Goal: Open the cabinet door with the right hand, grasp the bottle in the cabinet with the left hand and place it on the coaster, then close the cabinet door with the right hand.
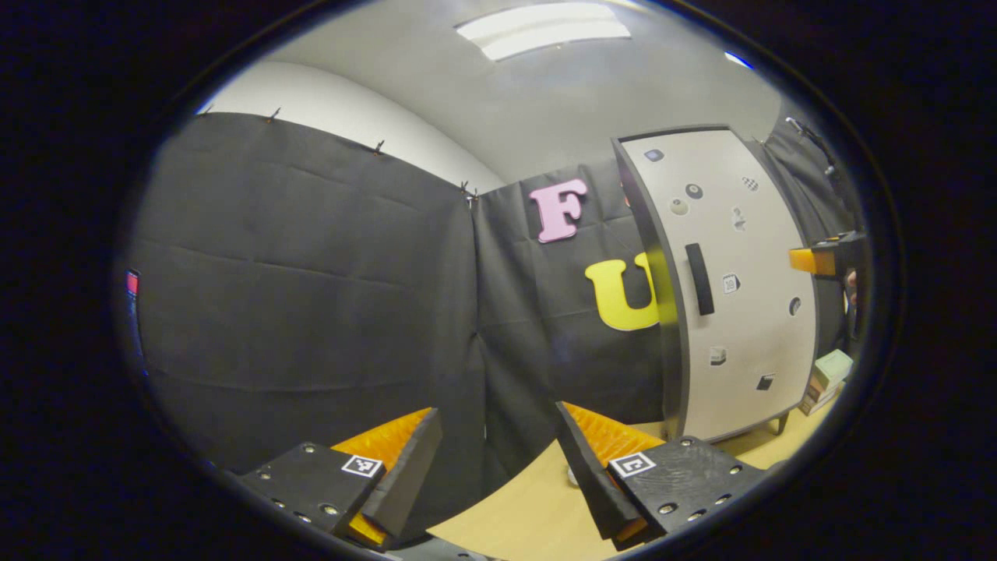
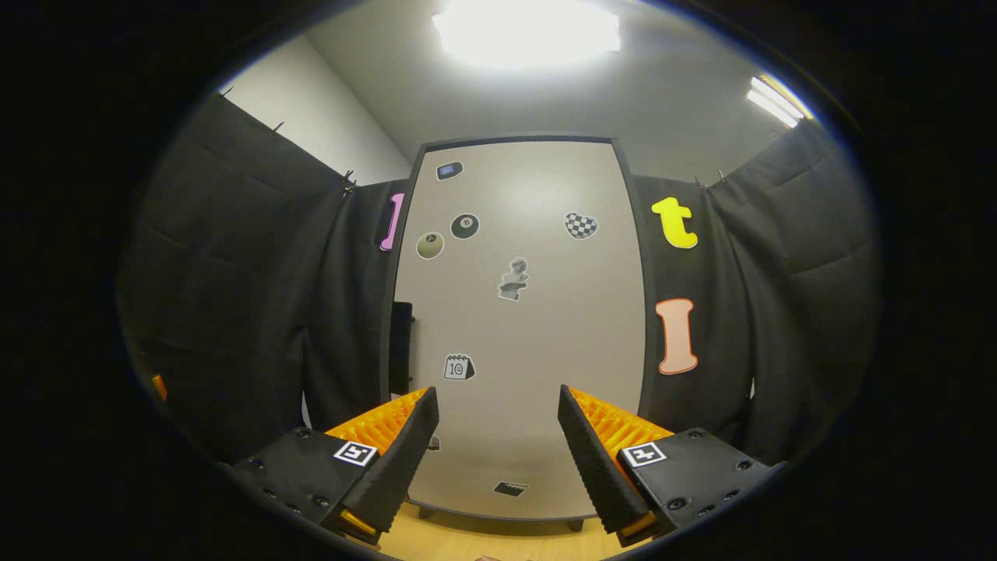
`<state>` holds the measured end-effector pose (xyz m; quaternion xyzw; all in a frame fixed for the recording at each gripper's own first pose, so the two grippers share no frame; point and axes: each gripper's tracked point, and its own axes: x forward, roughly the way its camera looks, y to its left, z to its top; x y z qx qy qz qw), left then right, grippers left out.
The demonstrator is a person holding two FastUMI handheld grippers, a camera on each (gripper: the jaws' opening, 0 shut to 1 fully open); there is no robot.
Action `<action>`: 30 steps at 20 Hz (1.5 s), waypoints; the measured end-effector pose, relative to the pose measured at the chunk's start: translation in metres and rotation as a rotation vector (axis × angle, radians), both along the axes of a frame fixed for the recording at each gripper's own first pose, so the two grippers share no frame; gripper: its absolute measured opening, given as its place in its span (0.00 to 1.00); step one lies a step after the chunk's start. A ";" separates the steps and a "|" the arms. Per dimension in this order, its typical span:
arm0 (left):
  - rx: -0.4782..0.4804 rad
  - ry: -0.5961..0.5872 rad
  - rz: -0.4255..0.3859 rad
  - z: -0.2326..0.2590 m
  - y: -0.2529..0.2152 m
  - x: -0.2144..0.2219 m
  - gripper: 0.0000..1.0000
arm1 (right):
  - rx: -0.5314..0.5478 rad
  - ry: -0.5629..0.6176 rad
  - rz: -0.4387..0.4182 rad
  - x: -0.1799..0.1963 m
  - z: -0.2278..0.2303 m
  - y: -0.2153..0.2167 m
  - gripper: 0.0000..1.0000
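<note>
Wood-tone surface (image 1: 537, 510), black cloth walls, grey ceiling. Cabinet door (image 2: 518, 327) is closed: pale panel, dark edge, stickers, black handle (image 1: 699, 278); it stands on the surface. Left claw (image 1: 498, 467) and right claw (image 2: 498, 456) are both spread, holding nothing.

The cabinet (image 2: 518, 327) stands on the table (image 1: 537, 510) against the booth's cloth wall, its door (image 1: 732, 288) closed and its handle (image 1: 699, 278) near the door's left edge. The right gripper (image 2: 498, 436) faces the door squarely, while the left gripper (image 1: 494, 460) sits off to the cabinet's left. Some small boxes (image 1: 826, 378) lie on the table to the cabinet's right.
</note>
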<state>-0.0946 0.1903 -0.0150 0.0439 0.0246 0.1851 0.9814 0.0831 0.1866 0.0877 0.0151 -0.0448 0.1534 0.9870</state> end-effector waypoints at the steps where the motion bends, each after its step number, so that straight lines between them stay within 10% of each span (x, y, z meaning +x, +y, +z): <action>1: 0.001 0.002 0.007 -0.002 0.006 -0.003 0.88 | 0.000 0.002 0.006 0.002 0.001 0.007 0.97; 30: -0.007 0.065 0.129 -0.045 0.108 -0.034 0.88 | -0.038 0.173 0.048 0.107 -0.001 0.166 0.94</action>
